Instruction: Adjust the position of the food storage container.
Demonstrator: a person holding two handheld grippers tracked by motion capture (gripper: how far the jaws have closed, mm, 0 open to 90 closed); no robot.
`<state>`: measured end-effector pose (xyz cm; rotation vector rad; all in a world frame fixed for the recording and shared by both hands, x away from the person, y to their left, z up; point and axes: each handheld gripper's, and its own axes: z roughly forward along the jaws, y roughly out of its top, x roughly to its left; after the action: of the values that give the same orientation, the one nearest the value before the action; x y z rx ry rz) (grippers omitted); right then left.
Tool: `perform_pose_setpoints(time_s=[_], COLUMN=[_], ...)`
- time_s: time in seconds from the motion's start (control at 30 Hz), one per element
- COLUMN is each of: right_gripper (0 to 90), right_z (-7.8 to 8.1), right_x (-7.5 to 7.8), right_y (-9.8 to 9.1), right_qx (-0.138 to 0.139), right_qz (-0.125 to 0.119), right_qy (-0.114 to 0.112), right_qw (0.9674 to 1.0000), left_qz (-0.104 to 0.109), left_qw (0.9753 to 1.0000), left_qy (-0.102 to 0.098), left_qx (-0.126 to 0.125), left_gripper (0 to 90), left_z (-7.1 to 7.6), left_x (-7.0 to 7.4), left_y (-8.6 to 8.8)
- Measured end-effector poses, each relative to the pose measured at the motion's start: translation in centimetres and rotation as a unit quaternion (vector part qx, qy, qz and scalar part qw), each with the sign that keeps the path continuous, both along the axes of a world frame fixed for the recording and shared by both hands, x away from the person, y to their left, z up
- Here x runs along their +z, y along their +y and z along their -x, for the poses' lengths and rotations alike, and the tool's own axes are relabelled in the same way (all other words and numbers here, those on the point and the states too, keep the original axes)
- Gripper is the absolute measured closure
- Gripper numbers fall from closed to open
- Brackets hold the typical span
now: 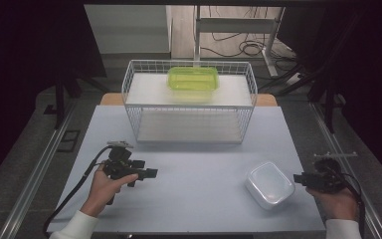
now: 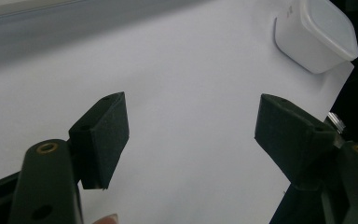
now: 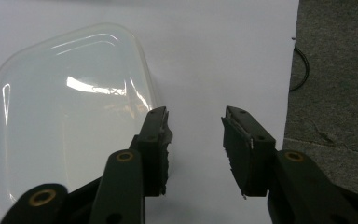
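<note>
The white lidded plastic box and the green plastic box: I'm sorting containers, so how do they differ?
The white lidded plastic box is opaque white and squarish; the translucent green plastic box is lime and longer. The white one sits on the pale tabletop by the right claw; the green one sits on top of the white wire rack. Both are round-cornered plastic containers.

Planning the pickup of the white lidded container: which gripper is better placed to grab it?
Right. The right gripper sits just beside the white container, jaws apart; the left gripper is far across the table.
</note>
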<state>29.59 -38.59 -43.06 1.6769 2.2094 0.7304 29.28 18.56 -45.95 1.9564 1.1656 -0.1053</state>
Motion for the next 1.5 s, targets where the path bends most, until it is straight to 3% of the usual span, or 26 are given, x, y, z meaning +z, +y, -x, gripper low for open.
perform_pose_setpoints(time_s=[0.47, 0.6, 0.77, 1.03, 1.2, 1.3, 1.5], right_gripper=[73.0, 79.1, 88.9, 89.2, 89.2, 89.2, 89.2], right_z=[0.5, 0.8, 0.6, -0.2, -0.9, -2.2, -2.8], right_x=[0.5, 0.9, 0.0, -1.8, -2.0, -2.1, -2.4], right_y=[0.4, 0.6, -0.3, -0.2, 0.2, 0.7, 1.6], right_qx=[0.022, 0.033, 0.024, 0.033, 0.05, 0.07, 0.085], right_qz=[-0.011, -0.015, -0.012, -0.001, 0.0, 0.004, 0.011], right_qy=[-0.004, -0.004, 0.011, 0.034, 0.028, 0.025, 0.033], right_qw=[0.9997, 0.9994, 0.9996, 0.9989, 0.9983, 0.9972, 0.9957], left_qz=[-0.001, -0.002, -0.004, -0.005, -0.01, -0.011, -0.01], left_qw=[1.0, 1.0, 1.0, 0.9999, 0.9998, 0.9998, 0.9998], left_qy=[0.003, 0.003, 0.005, 0.008, 0.011, 0.014, 0.015], left_qx=[-0.002, -0.004, -0.005, -0.007, -0.011, -0.012, -0.01], left_gripper=[25.2, 25.2, 25.2, 25.3, 25.3, 25.2, 25.2], left_z=[0.0, 0.0, -0.1, 0.0, -0.1, -0.1, -0.1], left_x=[-0.2, -0.2, -0.4, -0.5, -0.8, -0.9, -0.9], left_y=[-0.1, -0.1, -0.1, -0.3, -0.4, -0.5, -0.4])
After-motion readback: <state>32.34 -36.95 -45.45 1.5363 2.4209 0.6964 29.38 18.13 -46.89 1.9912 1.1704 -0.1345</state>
